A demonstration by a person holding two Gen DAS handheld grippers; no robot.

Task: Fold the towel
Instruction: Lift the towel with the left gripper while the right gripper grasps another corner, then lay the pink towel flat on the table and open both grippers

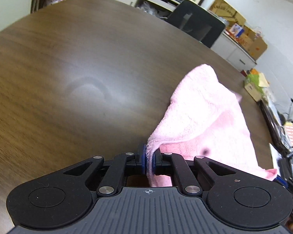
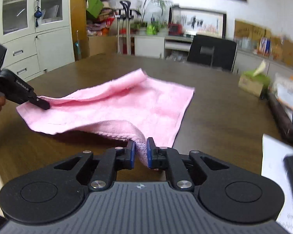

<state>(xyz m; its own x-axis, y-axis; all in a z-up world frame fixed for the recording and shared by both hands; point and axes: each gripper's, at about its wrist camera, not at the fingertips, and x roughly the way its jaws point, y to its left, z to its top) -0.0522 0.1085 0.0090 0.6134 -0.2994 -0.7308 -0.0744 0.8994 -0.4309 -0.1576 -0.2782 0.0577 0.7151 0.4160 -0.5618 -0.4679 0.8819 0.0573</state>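
Right wrist view: my right tool [image 2: 140,153] clamps a near corner of the pink towel [image 2: 127,105]; left tool [image 1: 150,159] grips another corner. Towel hangs between them, far part resting on the table [image 2: 214,105].

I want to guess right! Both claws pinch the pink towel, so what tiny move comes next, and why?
Probably carry both lifted corners forward over the part lying flat. The left claw and right claw each grip a near corner of the fluffy pink towel, while its far edge rests on the brown wooden table.
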